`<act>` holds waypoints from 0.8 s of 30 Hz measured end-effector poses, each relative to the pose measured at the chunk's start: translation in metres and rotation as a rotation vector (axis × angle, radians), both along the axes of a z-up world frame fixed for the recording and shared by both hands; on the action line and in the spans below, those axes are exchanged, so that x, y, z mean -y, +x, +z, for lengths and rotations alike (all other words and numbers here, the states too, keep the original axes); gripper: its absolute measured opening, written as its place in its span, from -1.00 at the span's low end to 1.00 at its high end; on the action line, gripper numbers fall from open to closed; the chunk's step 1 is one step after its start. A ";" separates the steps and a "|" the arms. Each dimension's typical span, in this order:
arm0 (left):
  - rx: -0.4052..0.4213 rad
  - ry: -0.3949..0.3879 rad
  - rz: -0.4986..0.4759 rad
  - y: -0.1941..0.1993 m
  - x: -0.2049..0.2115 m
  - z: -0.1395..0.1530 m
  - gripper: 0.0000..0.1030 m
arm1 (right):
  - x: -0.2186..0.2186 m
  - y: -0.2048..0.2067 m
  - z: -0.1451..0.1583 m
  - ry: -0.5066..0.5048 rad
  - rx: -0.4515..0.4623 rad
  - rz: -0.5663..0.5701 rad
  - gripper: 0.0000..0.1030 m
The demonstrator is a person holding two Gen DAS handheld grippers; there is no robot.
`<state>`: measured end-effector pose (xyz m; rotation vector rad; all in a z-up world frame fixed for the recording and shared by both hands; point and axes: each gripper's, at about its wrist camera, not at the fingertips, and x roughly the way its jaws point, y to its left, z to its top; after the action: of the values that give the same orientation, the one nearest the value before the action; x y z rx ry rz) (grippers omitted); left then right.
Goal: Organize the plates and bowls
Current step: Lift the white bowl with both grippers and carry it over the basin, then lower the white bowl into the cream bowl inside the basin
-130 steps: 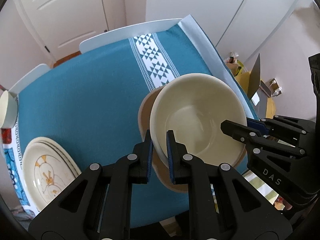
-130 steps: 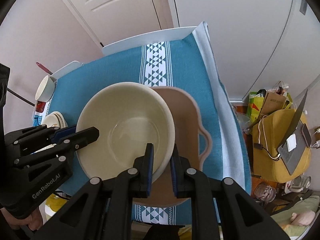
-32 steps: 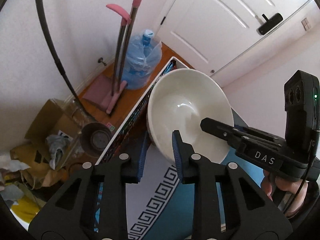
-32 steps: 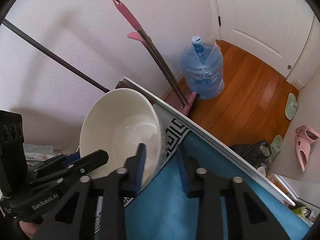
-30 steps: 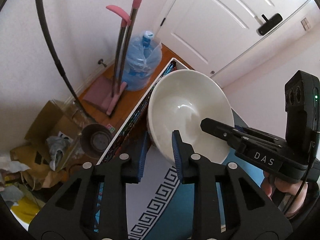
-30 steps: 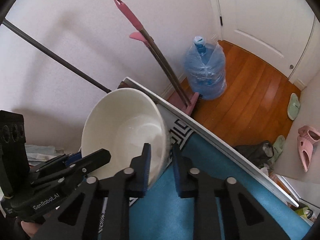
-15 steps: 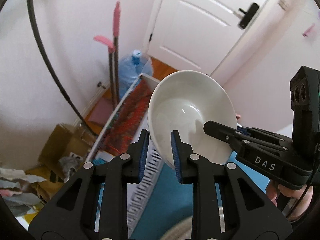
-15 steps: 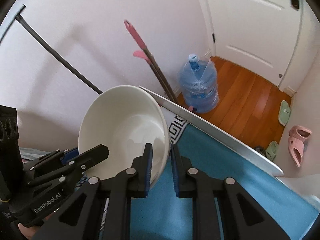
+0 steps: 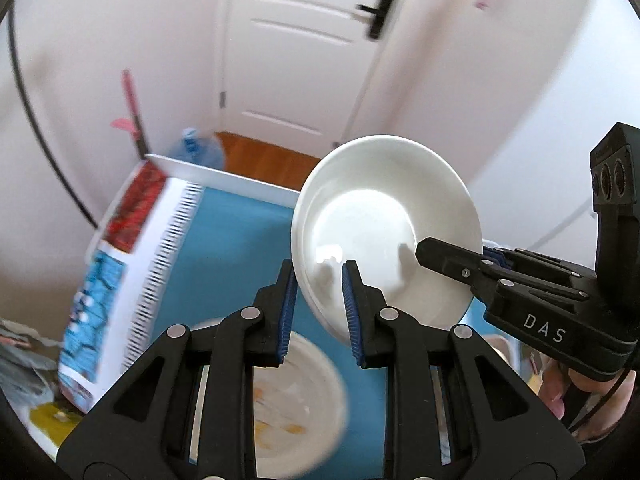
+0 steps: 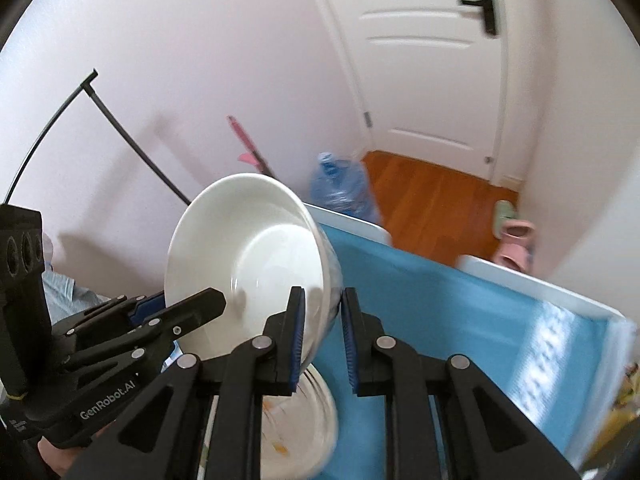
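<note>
A white bowl (image 9: 384, 224) is gripped by its rim on opposite sides, clamped in the left claw (image 9: 318, 300) and the right claw (image 10: 322, 334), and is held tilted in the air above the patterned plate (image 9: 296, 404) lying on the blue-covered desk (image 9: 224, 248)

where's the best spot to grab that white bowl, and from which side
Take the white bowl by its thin rim, one pad inside and one outside, at two opposite edges. Its wide, deep body gives no other pinchable part. That is how the left gripper and right gripper hold it now.
</note>
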<state>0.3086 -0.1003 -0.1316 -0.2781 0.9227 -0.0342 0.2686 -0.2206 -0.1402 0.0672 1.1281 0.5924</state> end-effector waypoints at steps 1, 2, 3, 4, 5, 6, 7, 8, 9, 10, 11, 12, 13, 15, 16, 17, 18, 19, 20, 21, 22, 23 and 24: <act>0.001 0.000 -0.016 -0.003 0.015 0.003 -0.60 | 0.017 -0.009 0.004 -0.007 0.004 -0.019 -0.68; 0.001 -0.003 -0.038 -0.008 0.033 0.004 -0.60 | 0.034 -0.018 0.008 -0.016 0.007 -0.037 -0.68; 0.000 -0.007 -0.058 -0.012 0.049 0.005 -0.60 | 0.047 -0.024 0.010 -0.022 0.009 -0.054 -0.68; -0.004 -0.013 -0.073 -0.015 0.062 0.006 -0.60 | 0.063 -0.031 0.013 -0.030 0.009 -0.073 -0.68; -0.012 -0.023 -0.095 -0.019 0.078 0.005 -0.60 | 0.075 -0.038 0.014 -0.038 0.008 -0.088 -0.68; -0.018 -0.028 -0.110 -0.021 0.089 0.005 -0.60 | 0.090 -0.045 0.015 -0.047 0.009 -0.108 -0.68; -0.028 -0.031 -0.135 -0.023 0.103 0.004 -0.60 | 0.099 -0.050 0.015 -0.054 0.008 -0.124 -0.68; -0.036 -0.034 -0.155 -0.025 0.115 0.003 -0.60 | 0.111 -0.056 0.015 -0.063 0.003 -0.143 -0.68; -0.050 -0.040 -0.179 -0.027 0.128 0.001 -0.60 | 0.123 -0.063 0.014 -0.070 -0.003 -0.163 -0.68; -0.061 -0.042 -0.196 -0.029 0.136 -0.001 -0.60 | 0.133 -0.069 0.013 -0.080 -0.010 -0.181 -0.68; -0.075 -0.042 -0.218 -0.030 0.146 -0.005 -0.60 | 0.142 -0.074 0.011 -0.087 -0.019 -0.193 -0.68; -0.085 -0.040 -0.233 -0.031 0.152 -0.007 -0.60 | 0.152 -0.080 0.008 -0.094 -0.031 -0.210 -0.68; -0.098 -0.035 -0.253 -0.032 0.160 -0.011 -0.60 | 0.162 -0.087 0.004 -0.100 -0.042 -0.223 -0.68; -0.121 -0.026 -0.284 -0.034 0.172 -0.018 -0.60 | 0.173 -0.097 -0.004 -0.107 -0.067 -0.249 -0.68; -0.136 -0.019 -0.303 -0.035 0.179 -0.023 -0.60 | 0.178 -0.100 -0.009 -0.109 -0.080 -0.263 -0.68; -0.147 -0.013 -0.316 -0.036 0.184 -0.027 -0.60 | 0.181 -0.103 -0.013 -0.112 -0.089 -0.272 -0.68; -0.158 -0.009 -0.325 -0.037 0.188 -0.031 -0.60 | 0.184 -0.107 -0.019 -0.114 -0.103 -0.285 -0.68; -0.173 -0.002 -0.338 -0.039 0.193 -0.036 -0.60 | 0.187 -0.111 -0.024 -0.116 -0.117 -0.295 -0.68; -0.186 0.004 -0.347 -0.040 0.197 -0.041 -0.60 | 0.188 -0.113 -0.028 -0.119 -0.128 -0.299 -0.68; -0.197 0.009 -0.355 -0.041 0.199 -0.045 -0.60 | 0.190 -0.116 -0.033 -0.122 -0.139 -0.305 -0.68; -0.214 0.019 -0.368 -0.043 0.203 -0.051 -0.60 | 0.193 -0.120 -0.039 -0.125 -0.152 -0.312 -0.68; -0.223 0.025 -0.375 -0.044 0.206 -0.055 -0.60 | 0.195 -0.123 -0.044 -0.124 -0.165 -0.318 -0.68; -0.236 0.032 -0.383 -0.045 0.209 -0.060 -0.60 | 0.196 -0.128 -0.048 -0.122 -0.176 -0.326 -0.68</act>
<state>0.2635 -0.3089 -0.1914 -0.0720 1.2006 -0.3454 0.1410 -0.4168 -0.1878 0.1967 1.2888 0.2291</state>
